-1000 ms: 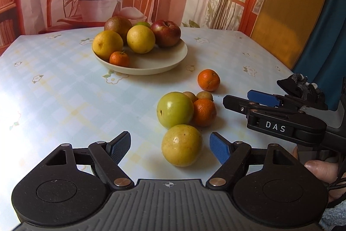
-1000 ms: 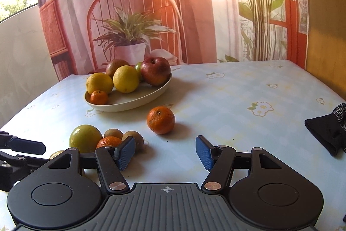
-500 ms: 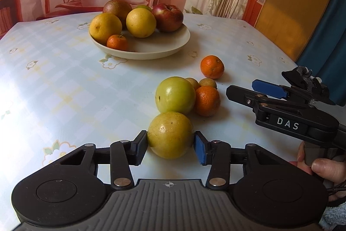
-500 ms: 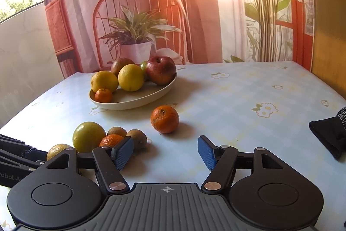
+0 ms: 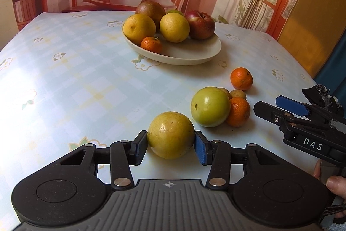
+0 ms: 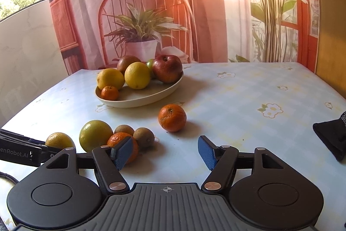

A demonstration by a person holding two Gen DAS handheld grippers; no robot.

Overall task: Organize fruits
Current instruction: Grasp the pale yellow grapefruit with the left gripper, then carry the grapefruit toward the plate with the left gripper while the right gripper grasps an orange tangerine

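Observation:
My left gripper (image 5: 170, 144) is shut on a yellow round fruit (image 5: 170, 134), its blue pads pressing both sides just above the tablecloth. Behind it lie a green apple (image 5: 209, 106), a mandarin (image 5: 239, 112) and two small brown fruits (image 6: 143, 136). Another mandarin (image 6: 172, 117) lies alone farther back. The cream bowl (image 5: 194, 57) holds two yellow fruits, a red apple, a mandarin and more. My right gripper (image 6: 164, 152) stands open over bare cloth with nothing between its pads. In the left wrist view the right gripper (image 5: 274, 104) sits to the right of the fruit cluster.
A black glove (image 6: 330, 140) lies at the table's right edge. A printed backdrop with a chair and a potted plant hangs behind the far edge. A person's fingers (image 5: 335, 183) hold the right gripper's handle. Bare cloth stretches left of the bowl.
My left gripper moved forward around the yellow fruit and its jaws shut on it, then the view rolled slightly. The right gripper stayed in place, still open.

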